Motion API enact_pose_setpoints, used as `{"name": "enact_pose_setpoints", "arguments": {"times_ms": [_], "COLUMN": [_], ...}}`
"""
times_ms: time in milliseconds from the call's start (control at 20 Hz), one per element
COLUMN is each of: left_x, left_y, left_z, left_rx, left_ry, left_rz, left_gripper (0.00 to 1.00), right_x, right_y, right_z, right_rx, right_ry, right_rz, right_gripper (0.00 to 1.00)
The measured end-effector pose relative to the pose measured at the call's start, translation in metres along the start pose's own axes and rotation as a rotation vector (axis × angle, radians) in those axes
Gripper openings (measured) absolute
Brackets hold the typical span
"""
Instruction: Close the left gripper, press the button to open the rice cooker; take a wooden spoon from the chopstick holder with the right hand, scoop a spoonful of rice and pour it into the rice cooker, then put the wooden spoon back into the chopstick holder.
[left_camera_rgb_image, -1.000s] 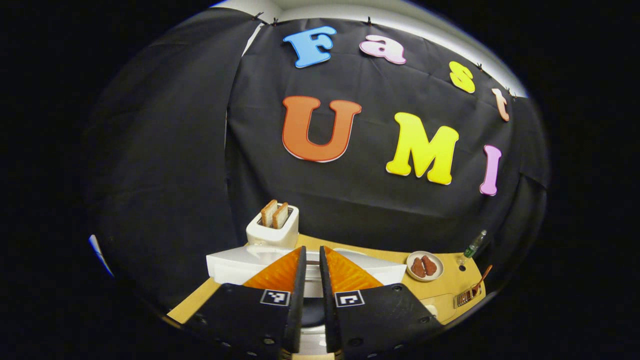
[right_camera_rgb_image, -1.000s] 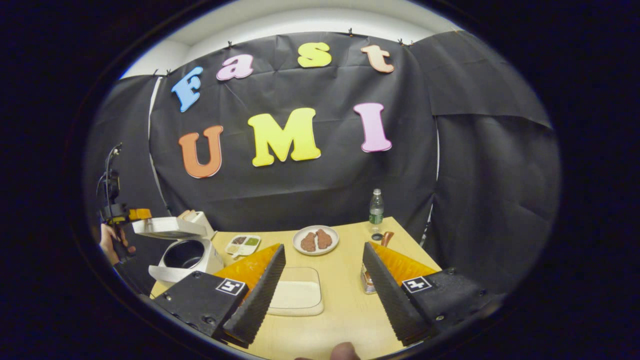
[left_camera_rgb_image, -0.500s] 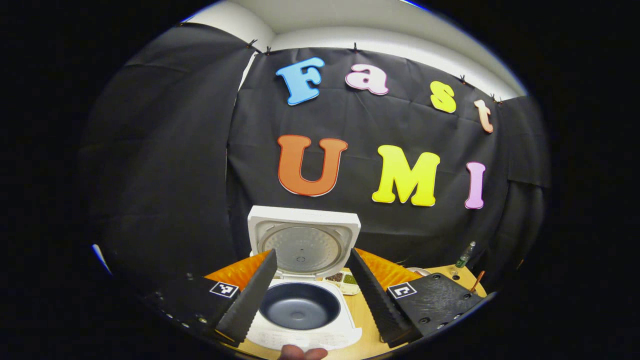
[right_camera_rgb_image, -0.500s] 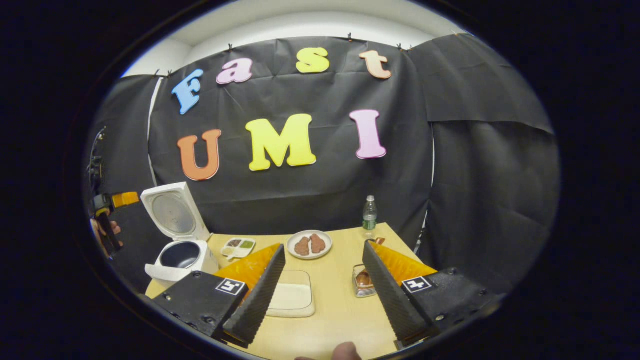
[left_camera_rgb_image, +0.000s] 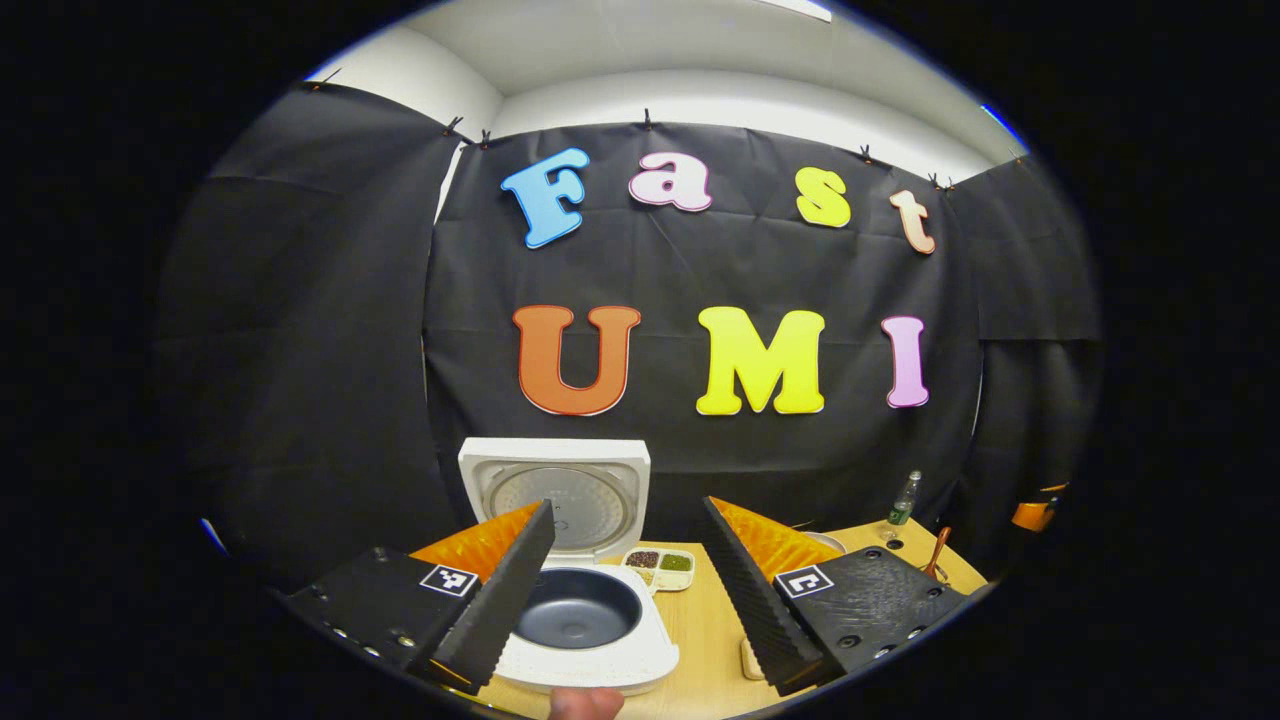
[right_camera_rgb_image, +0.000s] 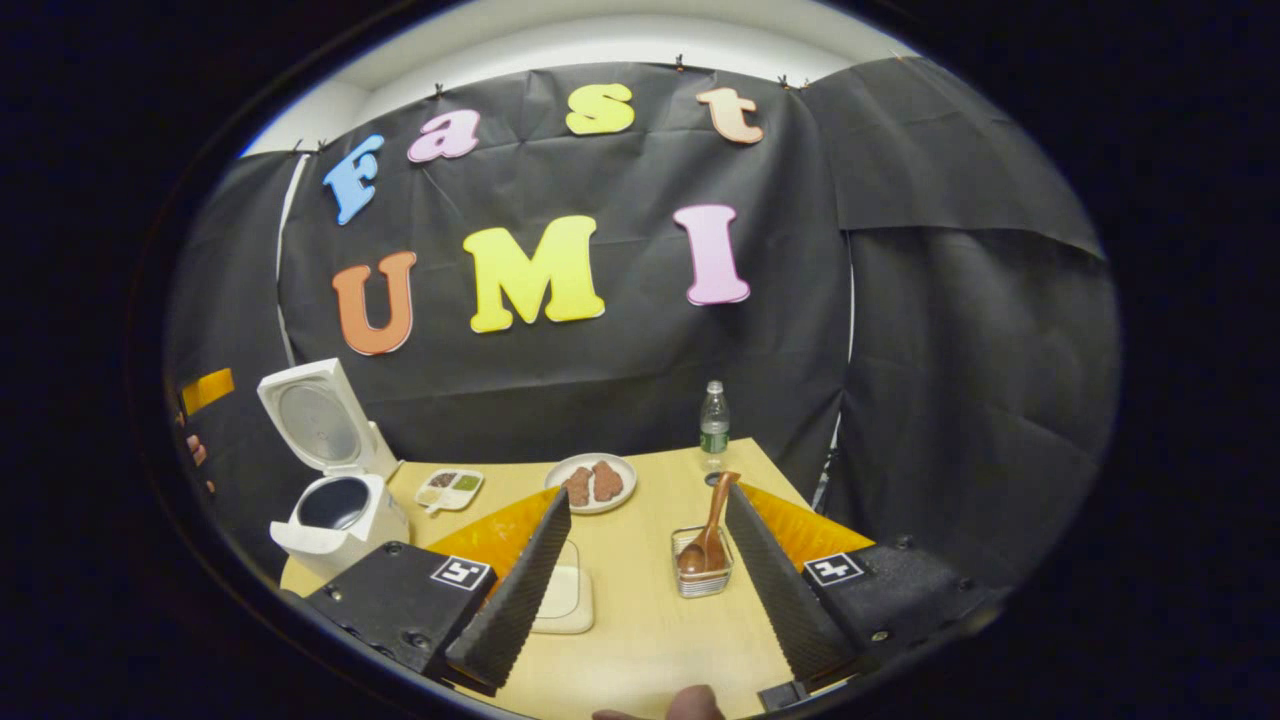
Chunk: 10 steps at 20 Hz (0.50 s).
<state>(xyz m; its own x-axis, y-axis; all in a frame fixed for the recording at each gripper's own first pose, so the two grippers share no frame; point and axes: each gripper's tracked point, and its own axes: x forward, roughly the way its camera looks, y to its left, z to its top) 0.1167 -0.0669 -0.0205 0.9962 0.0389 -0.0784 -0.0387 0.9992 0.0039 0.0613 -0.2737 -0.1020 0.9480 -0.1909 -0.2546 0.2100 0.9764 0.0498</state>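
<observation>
The cooker (right_camera_rgb_image: 335, 490) stood open — both grippers, left (left_camera_rgb_image: 625, 590) and right (right_camera_rgb_image: 645, 580), gaped wide and empty; the spoon (right_camera_rgb_image: 708, 530) waited in its holder (right_camera_rgb_image: 703, 575).

Right gripper view: rice cooker (right_camera_rgb_image: 340, 510) at bench (right_camera_rgb_image: 640, 620) far left, lid up behind the pot. Sectioned condiment dish (right_camera_rgb_image: 449, 488) just right of it, then plate (right_camera_rgb_image: 592, 482). Water bottle (right_camera_rgb_image: 713, 422) at back edge, right of plate. Chopstick holder (right_camera_rgb_image: 702, 575) nearer, wooden spoon (right_camera_rgb_image: 708, 530) standing in it. Rice tray (right_camera_rgb_image: 565, 600) left of holder.
</observation>
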Motion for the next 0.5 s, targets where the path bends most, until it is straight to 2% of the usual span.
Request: {"name": "enact_pose_setpoints", "arguments": {"times_ms": [350,500], "left_x": [0.009,0.019], "left_y": [-0.070,-0.088], "left_z": [-0.008,-0.008], "left_rx": [0.007,0.010], "left_ry": [0.009,0.013], "left_rz": [-0.075,-0.079], "left_gripper": [0.92,0.92], "right_x": [0.093,0.140], "right_y": [-0.036,-0.054], "right_z": [-0.037,-0.062], "right_rx": [0.072,0.089], "right_ry": [0.080,0.129], "right_rz": [0.037,0.037], "right_gripper": [0.99,0.99]}}
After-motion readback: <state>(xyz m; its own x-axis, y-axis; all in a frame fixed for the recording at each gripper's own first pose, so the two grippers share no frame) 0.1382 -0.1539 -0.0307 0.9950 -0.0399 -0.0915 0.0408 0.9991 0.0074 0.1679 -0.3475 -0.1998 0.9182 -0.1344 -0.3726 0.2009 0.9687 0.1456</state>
